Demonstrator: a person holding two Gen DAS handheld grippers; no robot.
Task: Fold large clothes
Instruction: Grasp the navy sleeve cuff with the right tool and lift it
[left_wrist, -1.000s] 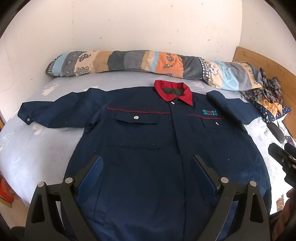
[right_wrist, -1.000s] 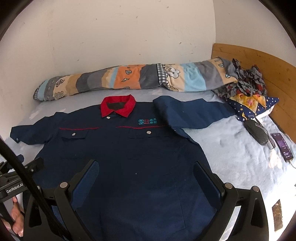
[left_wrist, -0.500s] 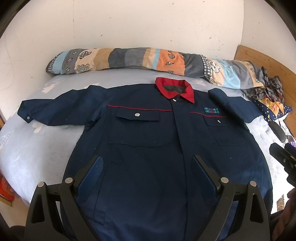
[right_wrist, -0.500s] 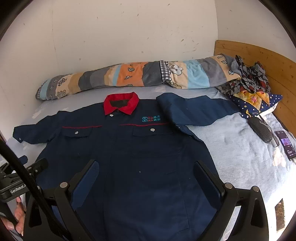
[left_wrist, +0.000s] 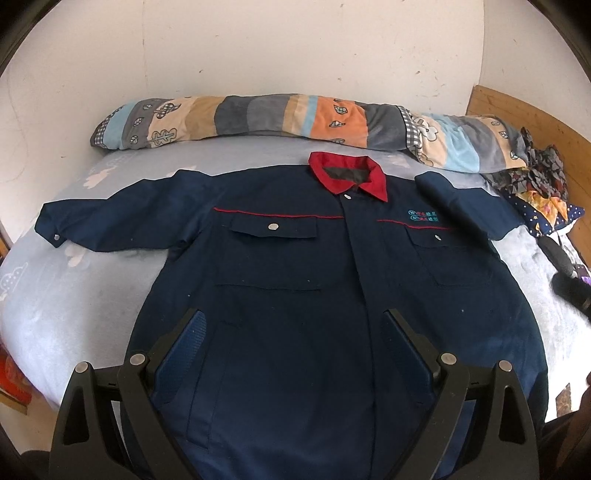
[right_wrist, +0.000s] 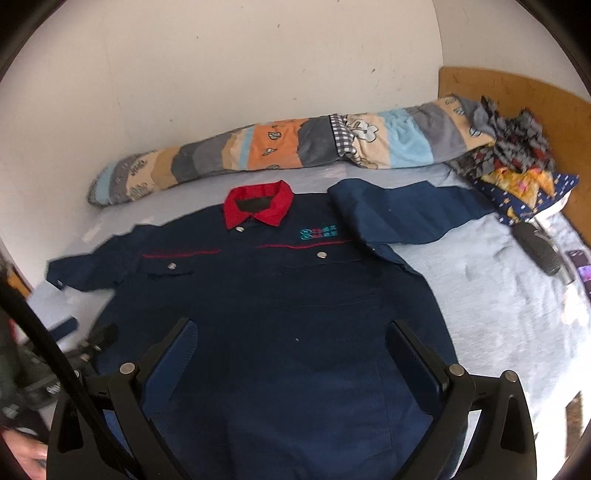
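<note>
A large navy work jacket (left_wrist: 295, 280) with a red collar (left_wrist: 347, 177) lies front up and spread flat on the bed, also seen in the right wrist view as the jacket (right_wrist: 280, 302). Its left sleeve (left_wrist: 110, 221) stretches out to the side; the other sleeve (right_wrist: 406, 210) lies toward the headboard. My left gripper (left_wrist: 291, 332) hovers open above the jacket's lower front, holding nothing. My right gripper (right_wrist: 291, 343) hangs open over the lower front as well, empty. The left gripper body (right_wrist: 74, 350) shows blurred at the right view's left edge.
A long patchwork bolster (left_wrist: 303, 118) lies along the wall behind the collar. Crumpled patterned cloth (right_wrist: 517, 158), a dark brush-like object (right_wrist: 539, 251) and a phone (right_wrist: 580, 262) sit by the wooden headboard (right_wrist: 517, 92). Pale blue bedsheet (left_wrist: 66, 295) surrounds the jacket.
Both grippers have drifted slightly over the jacket; the right wrist view has swung and is blurred now. The jacket has not moved, and both grippers stay open.
</note>
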